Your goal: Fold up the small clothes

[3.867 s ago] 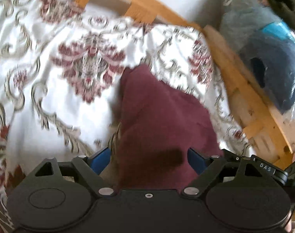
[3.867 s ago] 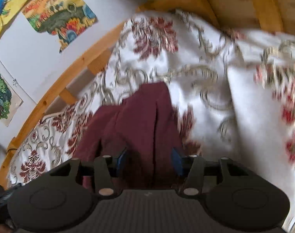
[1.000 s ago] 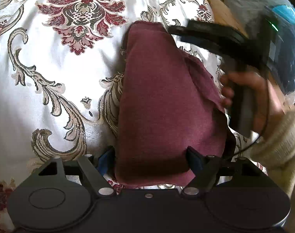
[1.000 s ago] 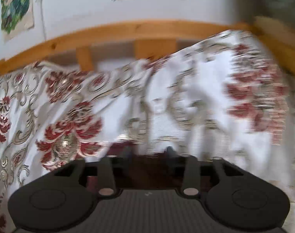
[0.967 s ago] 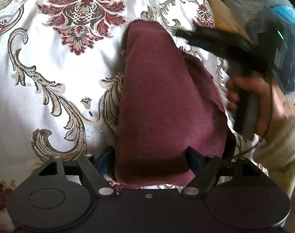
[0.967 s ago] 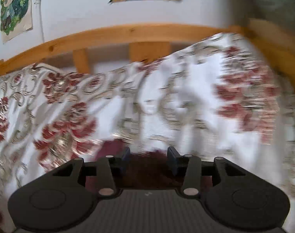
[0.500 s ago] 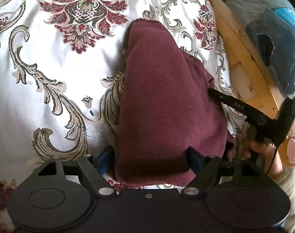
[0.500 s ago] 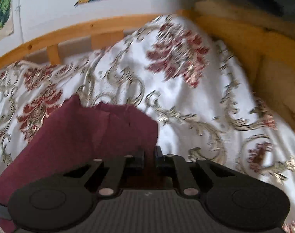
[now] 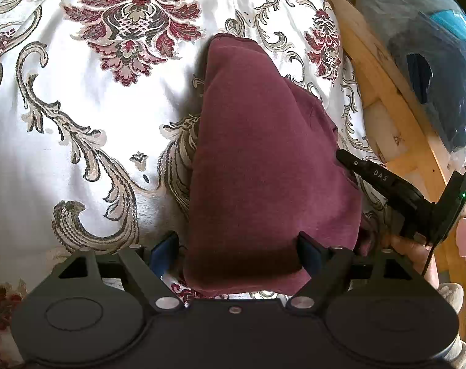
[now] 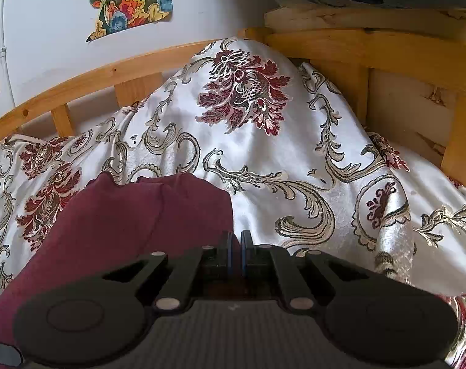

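A: Where is the dark red cloth (image 9: 263, 166)?

B: It lies folded on the white bedspread (image 9: 79, 129) with red flowers, near the wooden bed frame (image 9: 383, 89).

A: What does the left gripper (image 9: 237, 253) do?

B: Its jaws stand wide apart, one on each side of the cloth's near end. I cannot tell if they press it.

A: And the right gripper (image 10: 236, 253)?

B: Its jaws are squeezed together on the cloth's edge.
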`<state>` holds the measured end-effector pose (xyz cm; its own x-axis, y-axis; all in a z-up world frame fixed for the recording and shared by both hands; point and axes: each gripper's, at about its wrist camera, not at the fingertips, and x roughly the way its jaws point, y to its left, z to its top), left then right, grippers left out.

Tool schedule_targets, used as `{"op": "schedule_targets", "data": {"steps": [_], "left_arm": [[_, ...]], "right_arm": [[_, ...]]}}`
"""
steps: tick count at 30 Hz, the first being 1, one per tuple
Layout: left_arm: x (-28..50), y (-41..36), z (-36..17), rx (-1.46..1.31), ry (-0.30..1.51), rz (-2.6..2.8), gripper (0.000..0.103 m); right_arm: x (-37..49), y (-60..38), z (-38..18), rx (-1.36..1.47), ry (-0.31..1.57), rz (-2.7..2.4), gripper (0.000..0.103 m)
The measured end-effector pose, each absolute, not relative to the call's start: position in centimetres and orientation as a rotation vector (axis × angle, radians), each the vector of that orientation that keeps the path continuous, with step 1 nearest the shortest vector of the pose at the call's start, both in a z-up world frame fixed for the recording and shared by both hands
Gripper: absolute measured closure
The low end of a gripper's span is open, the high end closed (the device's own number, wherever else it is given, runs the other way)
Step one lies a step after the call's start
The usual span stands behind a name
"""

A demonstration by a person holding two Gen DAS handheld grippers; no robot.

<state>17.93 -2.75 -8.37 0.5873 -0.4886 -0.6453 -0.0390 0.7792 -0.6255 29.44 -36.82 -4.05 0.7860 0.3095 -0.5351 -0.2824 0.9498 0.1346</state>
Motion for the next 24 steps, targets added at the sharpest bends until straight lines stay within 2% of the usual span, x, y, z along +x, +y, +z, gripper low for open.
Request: {"op": "schedule_targets", "data": {"steps": [18,21,23,24], "left_arm": [[17.92,-2.75,-8.47,-0.644,0.918,-0.285,0.017],[17.92,-2.76,-8.49,-0.645,0.918,-0.285,0.017],[17.92,-2.77,-8.51,-0.645,0.918,-0.285,0.016],[17.92,-2.78,-8.52,-0.645,0.917,-0.285,0.016]], "right_arm": [[29.52,-37.3,-4.2,0.088,0.589,0.326,0.095],[29.49,-37.34,-4.18,0.093,0.586,0.327,0.092],[29.27,-37.43,-4.06,0.098,0.57,0.326,0.085],[29.13,-37.44,-3.95,0.101,0.562,0.329,0.077]]}}
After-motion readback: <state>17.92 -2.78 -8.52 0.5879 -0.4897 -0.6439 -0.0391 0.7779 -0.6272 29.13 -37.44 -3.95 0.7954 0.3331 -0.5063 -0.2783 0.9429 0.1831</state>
